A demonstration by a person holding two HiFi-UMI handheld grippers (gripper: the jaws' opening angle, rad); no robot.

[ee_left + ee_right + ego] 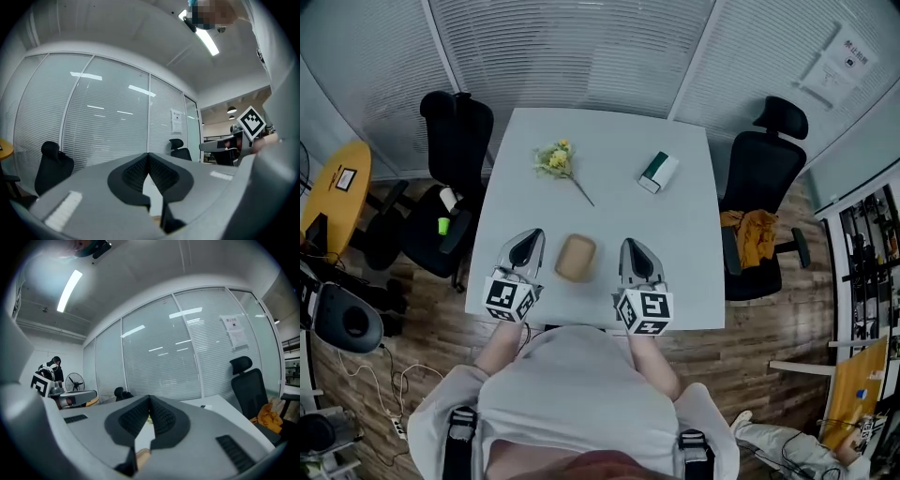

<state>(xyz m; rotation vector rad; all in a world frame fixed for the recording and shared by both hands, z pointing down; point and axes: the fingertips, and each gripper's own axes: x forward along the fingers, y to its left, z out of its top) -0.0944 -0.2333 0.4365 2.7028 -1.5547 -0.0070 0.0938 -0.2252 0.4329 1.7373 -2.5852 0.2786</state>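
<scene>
Left gripper (532, 235) and right gripper (633, 244), clenched empty, flank a tan box (576, 257), seemingly light stiff cardboard; grip its rim.

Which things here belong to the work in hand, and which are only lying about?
In hand:
- tan box, on the table between the two grippers
- left gripper, jaws shut, empty
- right gripper, jaws shut, empty

Lying about:
- yellow flowers
- green and white carton
- black chairs at both sides
</scene>
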